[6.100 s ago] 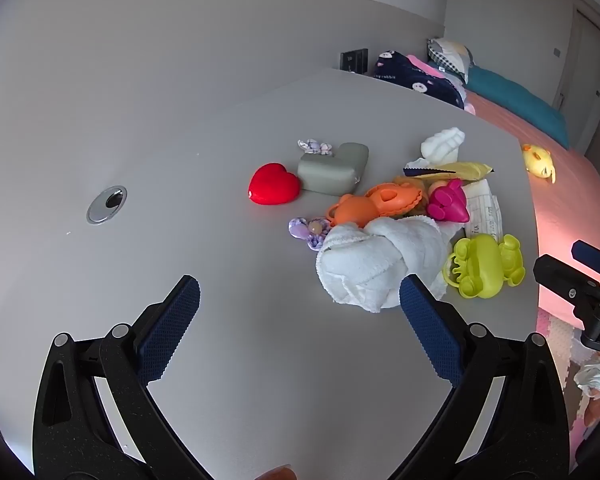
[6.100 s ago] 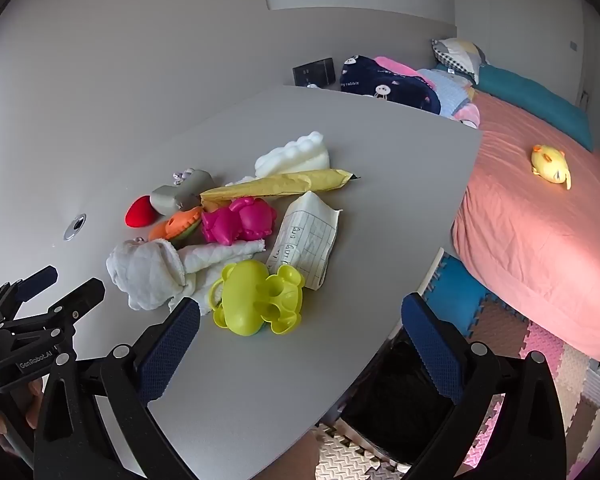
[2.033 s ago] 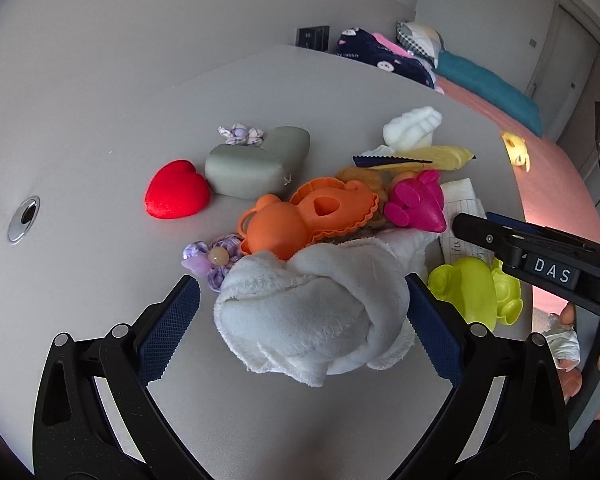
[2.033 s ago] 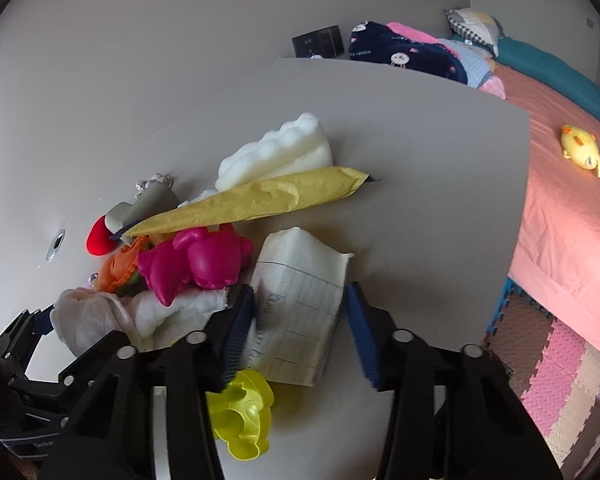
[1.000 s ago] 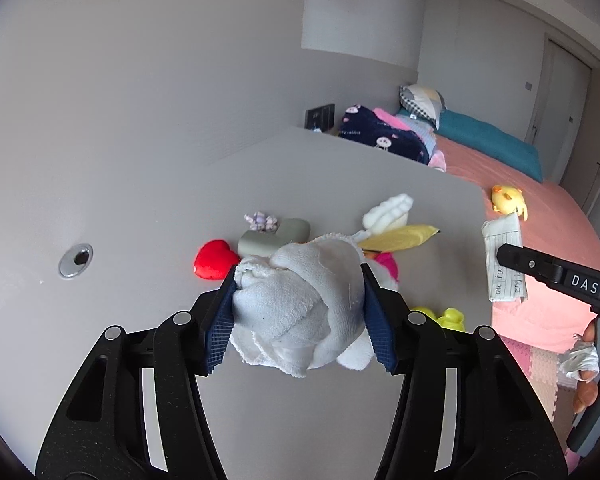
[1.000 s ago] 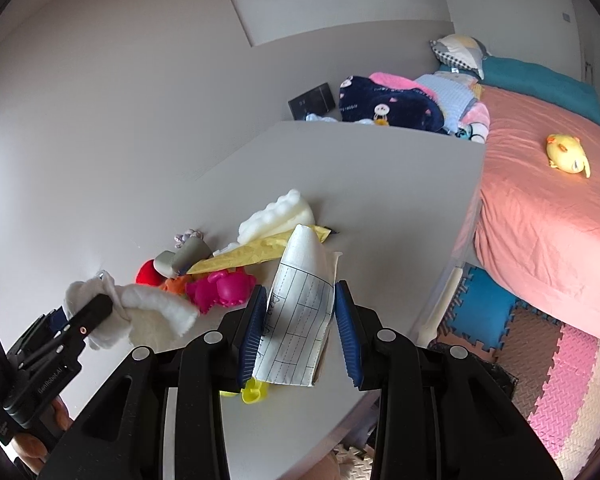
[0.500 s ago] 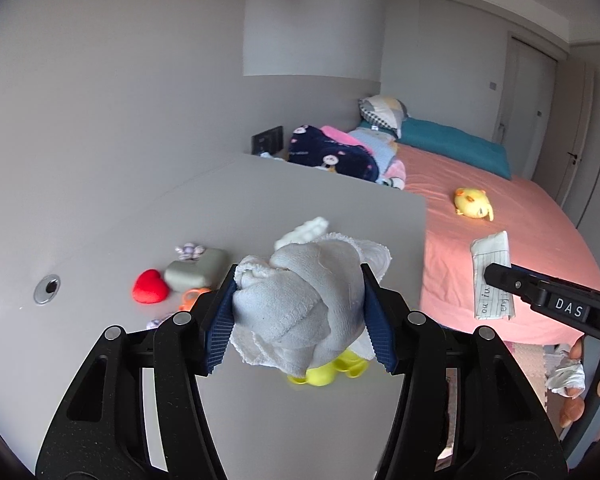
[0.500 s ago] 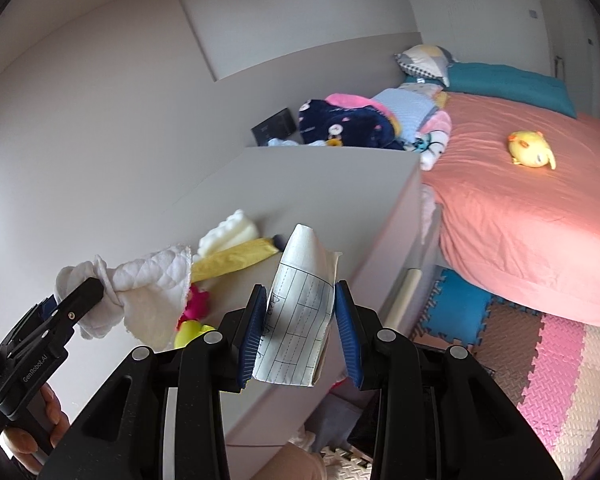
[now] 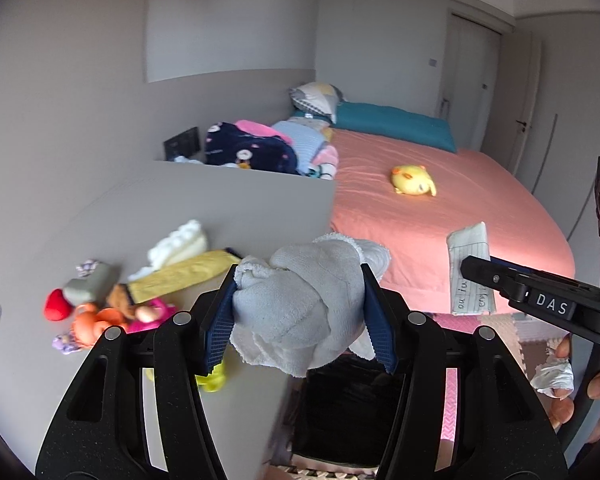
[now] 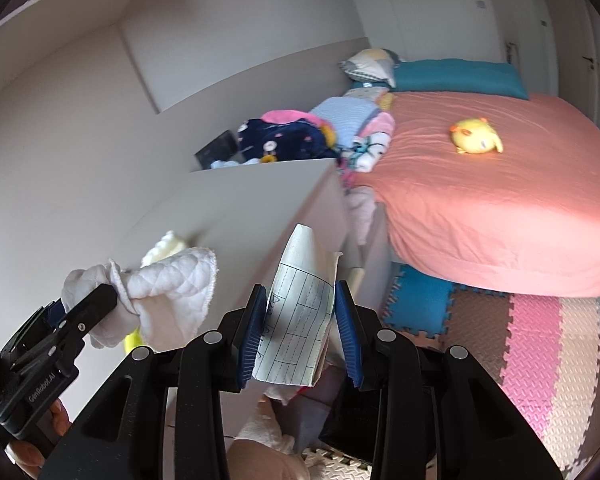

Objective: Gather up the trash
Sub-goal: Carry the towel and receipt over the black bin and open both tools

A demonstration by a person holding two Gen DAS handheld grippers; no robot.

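My left gripper (image 9: 299,300) is shut on a knotted white cloth (image 9: 300,320), held in the air past the grey table's right edge (image 9: 236,208). To its right, my right gripper (image 10: 301,314) is shut on a folded lined paper (image 10: 296,344) that stands up between the blue pads. In the left wrist view the right gripper (image 9: 476,274) shows with the paper (image 9: 468,256). The right wrist view shows the left gripper (image 10: 100,300) and the cloth (image 10: 172,288) at lower left. A black bin (image 9: 348,400) lies below both grippers.
On the table lie a yellow wrapper (image 9: 184,278), a white foam piece (image 9: 178,242), a red heart (image 9: 56,309) and several coloured toys. A pink bed (image 9: 440,216) with a yellow plush (image 9: 412,180) is behind. Foam mats (image 10: 540,340) cover the floor.
Both grippers have swung right, off the table and past its edge, carrying the cloth and the paper. The toys slid to the left of the view and the black bin came into sight below.
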